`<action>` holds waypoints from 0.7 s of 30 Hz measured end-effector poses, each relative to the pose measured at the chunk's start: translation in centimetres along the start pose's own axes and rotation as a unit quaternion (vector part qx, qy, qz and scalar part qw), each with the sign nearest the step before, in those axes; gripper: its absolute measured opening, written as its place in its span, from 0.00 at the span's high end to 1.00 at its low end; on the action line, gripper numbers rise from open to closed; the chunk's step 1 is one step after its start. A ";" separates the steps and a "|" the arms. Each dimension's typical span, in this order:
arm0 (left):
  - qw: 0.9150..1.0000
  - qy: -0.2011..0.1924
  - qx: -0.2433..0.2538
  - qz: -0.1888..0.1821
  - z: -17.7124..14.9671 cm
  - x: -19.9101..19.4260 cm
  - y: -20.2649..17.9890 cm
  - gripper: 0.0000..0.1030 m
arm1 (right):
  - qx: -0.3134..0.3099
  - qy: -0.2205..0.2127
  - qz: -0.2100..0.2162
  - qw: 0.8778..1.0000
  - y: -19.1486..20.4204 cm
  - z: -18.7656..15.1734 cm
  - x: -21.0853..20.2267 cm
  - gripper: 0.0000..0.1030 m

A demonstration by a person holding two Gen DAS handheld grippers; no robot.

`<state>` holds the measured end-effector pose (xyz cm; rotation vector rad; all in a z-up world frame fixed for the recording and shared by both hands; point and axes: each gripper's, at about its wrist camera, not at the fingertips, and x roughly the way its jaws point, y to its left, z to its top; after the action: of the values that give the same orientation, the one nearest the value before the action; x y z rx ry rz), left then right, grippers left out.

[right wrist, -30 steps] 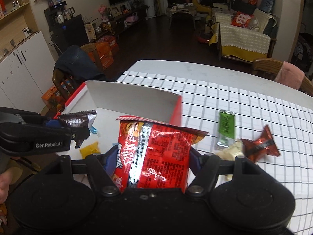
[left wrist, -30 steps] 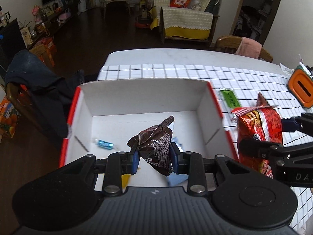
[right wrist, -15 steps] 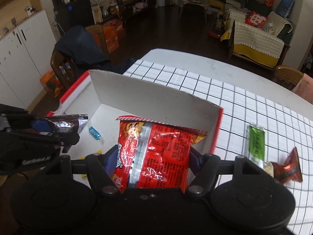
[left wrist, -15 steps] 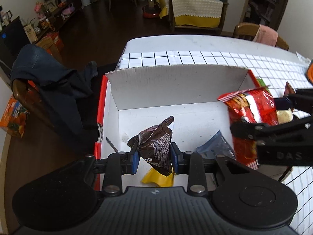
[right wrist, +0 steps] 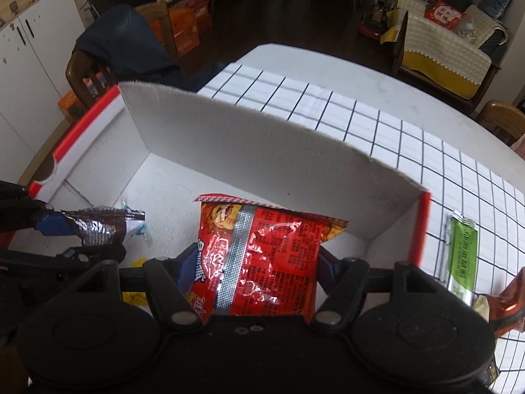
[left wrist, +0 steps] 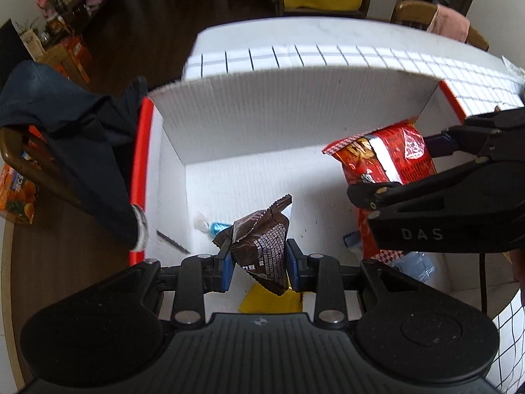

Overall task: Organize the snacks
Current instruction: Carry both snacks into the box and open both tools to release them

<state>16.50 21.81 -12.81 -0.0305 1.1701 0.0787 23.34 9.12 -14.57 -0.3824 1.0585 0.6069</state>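
A white cardboard box (left wrist: 295, 105) with red edges sits on the checked tablecloth; it also shows in the right wrist view (right wrist: 262, 151). My left gripper (left wrist: 259, 259) is shut on a dark brown snack packet (left wrist: 262, 246) and holds it over the box's near left part. My right gripper (right wrist: 252, 262) is shut on a red snack bag (right wrist: 259, 256) and holds it over the box's right side; the bag also shows in the left wrist view (left wrist: 384, 161). Inside the box lie a blue-wrapped candy (left wrist: 218, 228), a yellow packet (left wrist: 272, 300) and a light blue packet (left wrist: 413, 264).
A green stick packet (right wrist: 461, 256) and a red-brown wrapper (right wrist: 512, 298) lie on the tablecloth (right wrist: 377, 124) right of the box. A chair with a dark jacket (left wrist: 72, 138) stands left of the table. Sofa and cabinets stand further back.
Both grippers have moved further over the box. The red bag has come from beside the box's right wall to above its inside. The brown packet stays gripped.
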 end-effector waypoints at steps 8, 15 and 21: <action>1.000 0.023 0.004 -0.007 -0.3 1.4 -0.2 0.70 | 0.002 0.026 -0.004 1.000 0.4 -0.2 1.2 0.32; 1.000 0.028 -0.002 -0.011 -0.4 1.7 -0.2 0.70 | 0.011 0.015 -0.003 1.000 0.1 -0.2 0.6 0.30; 1.000 0.017 -0.005 -0.009 -0.6 0.9 -0.1 0.66 | 0.021 -0.009 0.004 1.000 -0.2 -0.6 -1.7 0.23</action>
<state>16.30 21.76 -13.90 -0.0517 1.2033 0.0682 22.48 8.22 -13.34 -0.3354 1.0544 0.5939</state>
